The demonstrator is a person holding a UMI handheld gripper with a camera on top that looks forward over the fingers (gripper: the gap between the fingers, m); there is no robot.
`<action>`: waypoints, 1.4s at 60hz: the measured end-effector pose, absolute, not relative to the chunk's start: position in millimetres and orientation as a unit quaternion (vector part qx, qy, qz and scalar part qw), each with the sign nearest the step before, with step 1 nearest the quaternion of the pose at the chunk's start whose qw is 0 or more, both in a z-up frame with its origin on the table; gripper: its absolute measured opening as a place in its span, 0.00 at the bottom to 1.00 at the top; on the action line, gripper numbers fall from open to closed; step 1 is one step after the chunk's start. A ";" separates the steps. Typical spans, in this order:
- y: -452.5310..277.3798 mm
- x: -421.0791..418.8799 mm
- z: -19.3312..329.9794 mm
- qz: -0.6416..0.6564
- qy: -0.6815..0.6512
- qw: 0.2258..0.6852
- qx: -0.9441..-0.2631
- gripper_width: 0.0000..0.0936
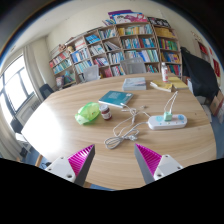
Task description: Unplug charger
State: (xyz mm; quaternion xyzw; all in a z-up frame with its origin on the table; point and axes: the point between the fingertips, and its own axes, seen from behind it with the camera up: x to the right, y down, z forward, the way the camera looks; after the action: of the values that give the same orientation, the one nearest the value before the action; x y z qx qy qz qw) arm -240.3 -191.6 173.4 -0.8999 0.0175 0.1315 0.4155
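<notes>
Open claw hovering over a round table, holding nothing.

Its two pink pads stand well apart at the near table edge, with bare wood between them. Going left to right beyond the fingers: a green bowl-like object, a small dark-capped jar just beside it, a teal book further back, then a loose coil of white cable just ahead of the claw. The cable leads right to a white power strip, where the white charger stands plugged in, upright. Bookshelves line the far wall, with windows at left.
</notes>
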 end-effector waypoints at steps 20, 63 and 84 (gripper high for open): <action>-157.7 -166.7 144.8 0.073 0.052 0.430 -0.898 0.88; 38.9 -5.1 45.5 0.037 0.060 0.500 -0.863 0.47; 38.8 4.0 28.3 -0.023 0.106 0.459 -0.882 0.23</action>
State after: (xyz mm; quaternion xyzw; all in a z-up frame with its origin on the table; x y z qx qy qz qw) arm 4.0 38.8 28.3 -0.8816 0.1059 -0.0233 0.4593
